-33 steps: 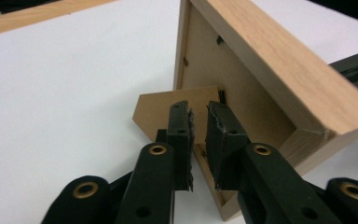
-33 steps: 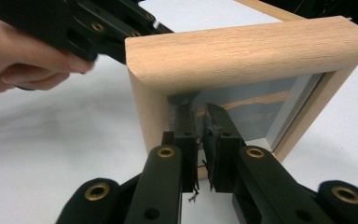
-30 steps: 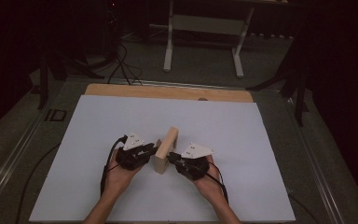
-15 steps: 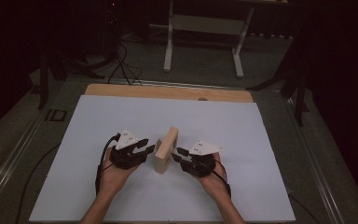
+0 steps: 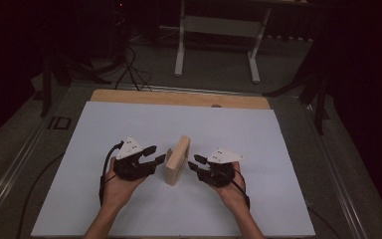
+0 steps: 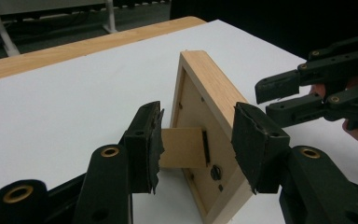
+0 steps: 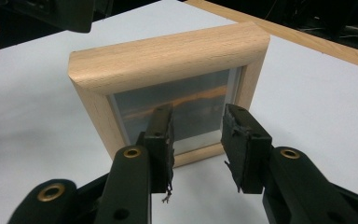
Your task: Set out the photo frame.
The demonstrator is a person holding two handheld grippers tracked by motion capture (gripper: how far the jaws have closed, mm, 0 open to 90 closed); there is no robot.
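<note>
Both grippers, left [image 5: 155, 155] and right [image 5: 195, 168], just opening, clear of small light-wood picture frame [image 5: 177, 160] standing on counter [image 5: 104, 124]; release step, next back away.

High view: above the table's [image 5: 129, 124] near edge, looking forward and down, far off.
Left tool view: close on the frame's [image 6: 200, 135] back.
Right tool view: close on its front.
Shared: frame, table.

A small light-wood picture frame [image 5: 178, 160] is standing upright on the white table sheet [image 5: 129, 124], propped by the fold-out stand [image 6: 182, 148] at its back (a glazed sunset-toned picture [image 7: 186, 112] is facing the other way), leaning slightly, near the sheet's middle.
</note>
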